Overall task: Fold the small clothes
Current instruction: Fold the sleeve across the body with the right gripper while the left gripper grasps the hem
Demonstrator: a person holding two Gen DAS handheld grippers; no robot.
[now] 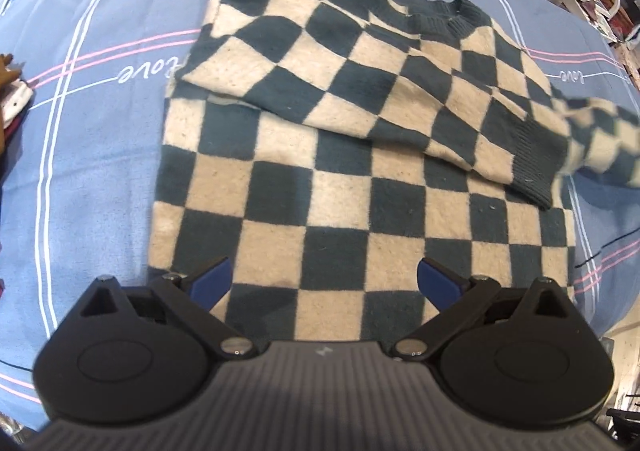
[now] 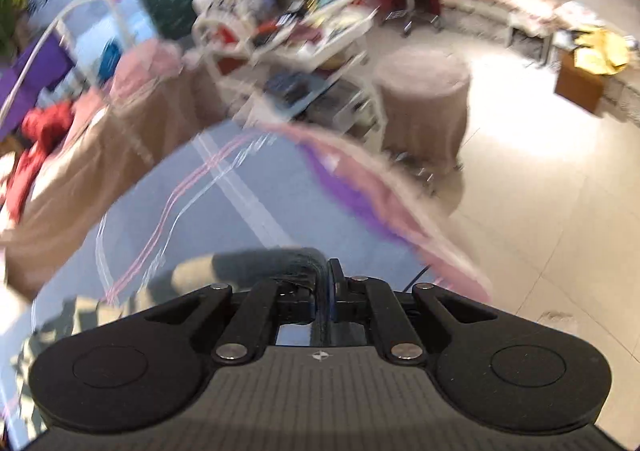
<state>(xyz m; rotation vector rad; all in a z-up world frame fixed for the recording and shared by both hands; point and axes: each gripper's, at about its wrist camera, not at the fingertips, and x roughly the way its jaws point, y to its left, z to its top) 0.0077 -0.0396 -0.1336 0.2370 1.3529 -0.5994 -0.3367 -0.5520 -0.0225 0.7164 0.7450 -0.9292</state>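
Observation:
A dark-green and cream checkered sweater (image 1: 344,187) lies flat on a blue sheet (image 1: 92,155). Its left sleeve (image 1: 360,91) is folded diagonally across the chest, cuff to the right. Its right sleeve (image 1: 600,139) is lifted and blurred at the right edge. My left gripper (image 1: 324,283) is open and empty, hovering over the sweater's hem. In the blurred right wrist view my right gripper (image 2: 328,275) is shut on the dark ribbed sleeve cuff (image 2: 280,263), held above the sheet (image 2: 224,211).
A person's hand (image 1: 8,71) and a small garment show at the sheet's left edge. White racks (image 2: 304,43) with goods, a round covered stool (image 2: 424,99) and tiled floor (image 2: 540,211) lie beyond the table's right edge.

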